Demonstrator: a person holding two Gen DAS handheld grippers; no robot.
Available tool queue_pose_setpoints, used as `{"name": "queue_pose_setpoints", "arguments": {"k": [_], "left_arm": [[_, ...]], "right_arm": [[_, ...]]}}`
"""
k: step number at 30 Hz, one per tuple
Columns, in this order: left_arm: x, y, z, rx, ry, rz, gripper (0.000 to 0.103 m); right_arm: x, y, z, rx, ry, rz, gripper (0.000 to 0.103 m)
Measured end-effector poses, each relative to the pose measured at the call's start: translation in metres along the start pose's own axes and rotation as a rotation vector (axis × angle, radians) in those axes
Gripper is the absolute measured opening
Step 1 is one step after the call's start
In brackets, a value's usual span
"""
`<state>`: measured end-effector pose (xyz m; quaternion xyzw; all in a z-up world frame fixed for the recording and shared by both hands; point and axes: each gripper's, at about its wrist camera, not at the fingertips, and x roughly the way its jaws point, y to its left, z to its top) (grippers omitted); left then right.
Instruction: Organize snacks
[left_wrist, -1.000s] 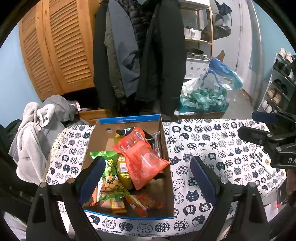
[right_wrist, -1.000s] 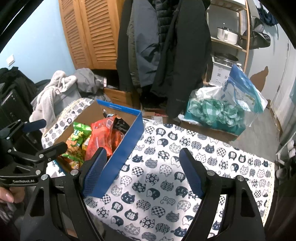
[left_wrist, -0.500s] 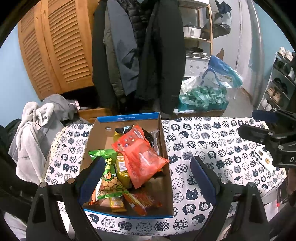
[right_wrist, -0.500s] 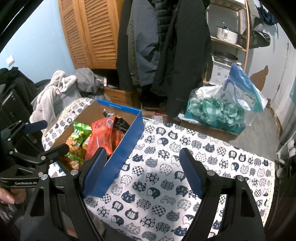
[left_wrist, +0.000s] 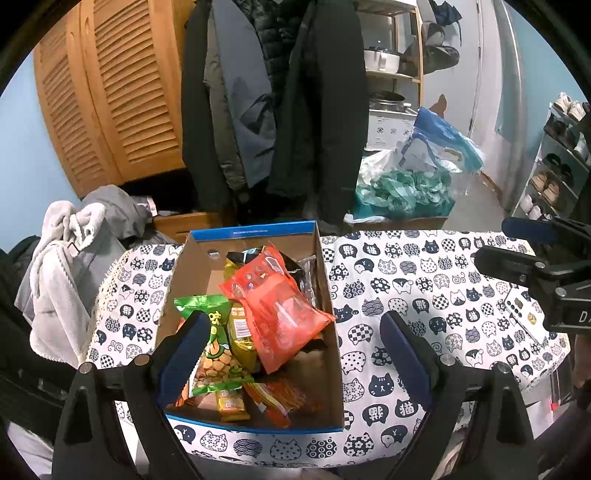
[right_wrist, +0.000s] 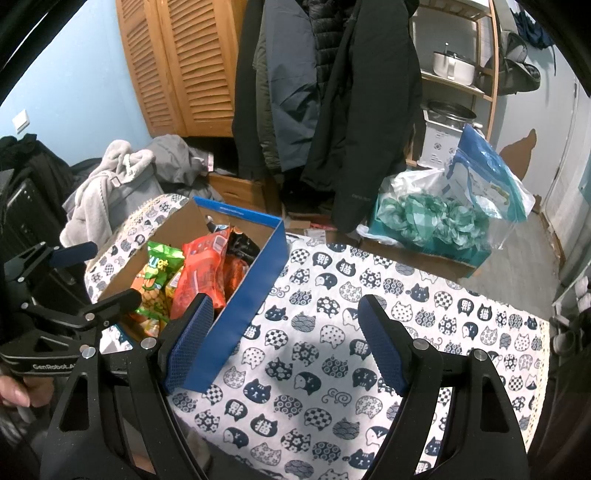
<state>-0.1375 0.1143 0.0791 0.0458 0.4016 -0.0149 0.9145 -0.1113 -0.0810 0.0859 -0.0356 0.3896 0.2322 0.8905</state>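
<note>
Rectangular cardboard box (left_wrist: 255, 369) at lower centre on the cat-print desk (left_wrist: 424, 280), holding crinkled foil snack packets (left_wrist: 273, 310). Left tongs (left_wrist: 295, 358) and right tongs (right_wrist: 284, 343) gape wide, empty.

A cat-patterned tabletop (right_wrist: 332, 332) holds a blue cardboard box (right_wrist: 258, 291) filled with snack packets (right_wrist: 199, 269). The right gripper (right_wrist: 284, 343) hovers with jaws wide apart, empty; the left gripper (right_wrist: 74, 295) sits beside the box.
</note>
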Motion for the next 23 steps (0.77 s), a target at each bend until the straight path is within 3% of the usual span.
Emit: {"name": "queue_pose_setpoints", "arguments": {"k": [23], "left_arm": [[0.0047,0.0015,-0.005,0.004,0.013,-0.014,0.094]], "right_arm": [[0.0014,0.0044,-0.0064,0.002,0.009,0.003,0.08]]}}
